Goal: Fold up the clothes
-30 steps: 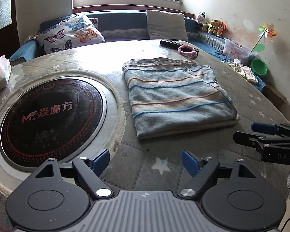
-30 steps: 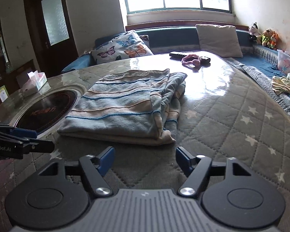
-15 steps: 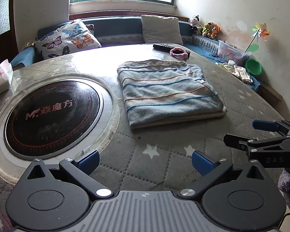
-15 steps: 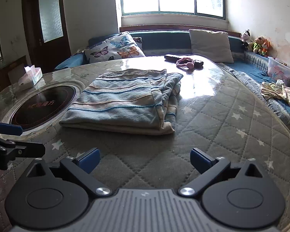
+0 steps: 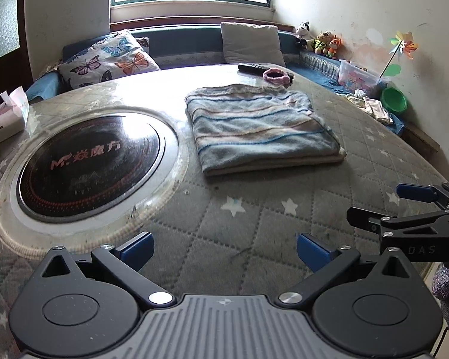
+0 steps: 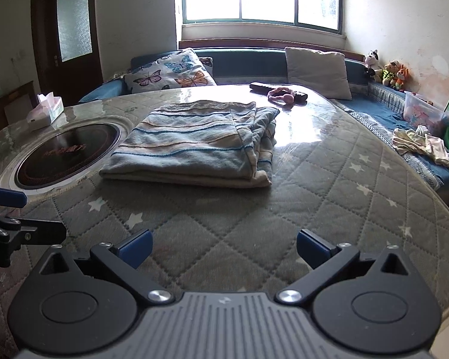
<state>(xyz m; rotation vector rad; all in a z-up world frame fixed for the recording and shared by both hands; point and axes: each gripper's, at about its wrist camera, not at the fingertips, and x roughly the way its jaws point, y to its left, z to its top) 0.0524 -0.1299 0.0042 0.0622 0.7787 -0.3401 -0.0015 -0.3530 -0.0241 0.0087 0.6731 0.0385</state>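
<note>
The left gripper (image 5: 224,246) stands with its jaws spread to their widest and nothing between them but bare quilted table cover (image 5: 284,257). The right gripper (image 6: 223,246) is the same: jaws wide, empty, only the star-printed quilting showing in the gap. Each tool also appears at the edge of the other's view, so the two sit side by side near the table's front edge, both angled down toward the surface.

Ahead of both sets of jaws, and well apart from them, lies the striped garment (image 6: 194,145), pale blue with thin blue and peach lines. It is folded into a flat rectangle of several layers, its stacked edges showing on the side that faces the right gripper's right-hand finger. That tidy shape, together with both jaws empty and clear of the cloth, suggests the fold is finished and the piece has been let go; whether it is a sweater or a blanket the view does not settle.

To the left of the jaws, beside the garment, sits the round black induction hob (image 5: 86,164) set into the table, which likely explains why the cloth lies off to the clear quilted side. Beyond the garment rest a dark remote control (image 6: 280,89) and a pink hair band (image 6: 281,95), and a tissue box (image 5: 10,118) stands far left.
</note>
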